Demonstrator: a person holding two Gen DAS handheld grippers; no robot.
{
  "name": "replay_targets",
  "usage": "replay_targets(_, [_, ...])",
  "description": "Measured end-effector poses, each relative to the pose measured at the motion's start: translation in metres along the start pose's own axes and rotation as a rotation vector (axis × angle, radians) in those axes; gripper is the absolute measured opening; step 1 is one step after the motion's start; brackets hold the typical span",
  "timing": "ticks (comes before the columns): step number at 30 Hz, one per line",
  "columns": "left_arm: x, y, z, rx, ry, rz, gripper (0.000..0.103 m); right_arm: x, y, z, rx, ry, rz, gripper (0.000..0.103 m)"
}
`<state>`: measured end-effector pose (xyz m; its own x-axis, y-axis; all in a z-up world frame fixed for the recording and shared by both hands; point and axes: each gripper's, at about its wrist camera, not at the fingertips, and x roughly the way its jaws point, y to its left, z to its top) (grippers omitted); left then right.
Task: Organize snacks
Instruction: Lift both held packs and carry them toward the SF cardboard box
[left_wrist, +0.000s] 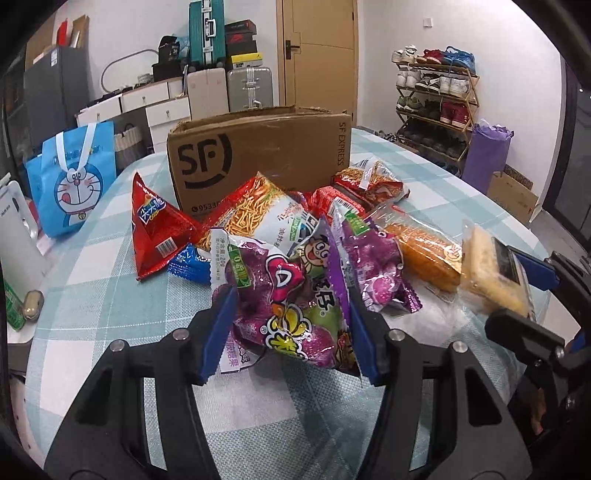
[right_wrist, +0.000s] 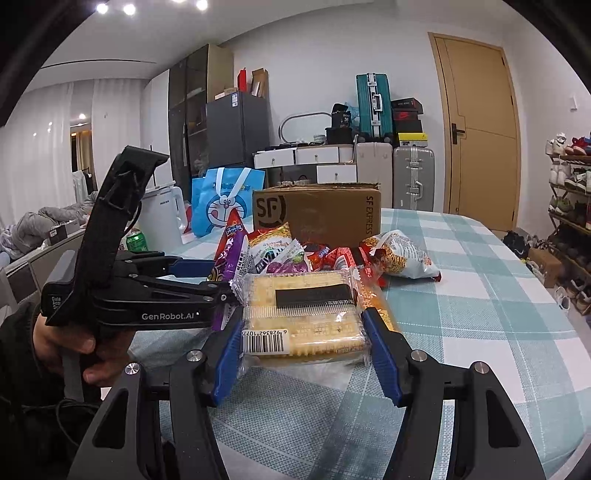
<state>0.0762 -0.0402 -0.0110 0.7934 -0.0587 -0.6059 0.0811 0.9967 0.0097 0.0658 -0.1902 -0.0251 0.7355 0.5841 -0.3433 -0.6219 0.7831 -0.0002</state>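
Left gripper (left_wrist: 291, 321) is clamping its jaws on the purple candy bag (left_wrist: 291, 295), right gripper (right_wrist: 301, 341) on the cracker pack (right_wrist: 306, 317) — both just above the table (right_wrist: 480, 295), so I'd keep squeezes gentle while heading for the SF box (left_wrist: 266, 151).

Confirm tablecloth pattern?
Teal-and-white check on the tablecloth; clearest in the right wrist view.

You see a glossy, crinkled foil purple packet (left_wrist: 291, 295), a matt corrugated cardboard box (left_wrist: 258, 155), and woven checked cloth (left_wrist: 96, 288) over your surface.
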Motion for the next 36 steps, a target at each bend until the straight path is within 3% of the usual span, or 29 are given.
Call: replay_targets(36, [-0.05, 0.013, 0.008, -0.043, -0.094, 0.031, 0.056, -0.003, -0.002, 0.024, -0.009, -0.059, -0.008, 0.063])
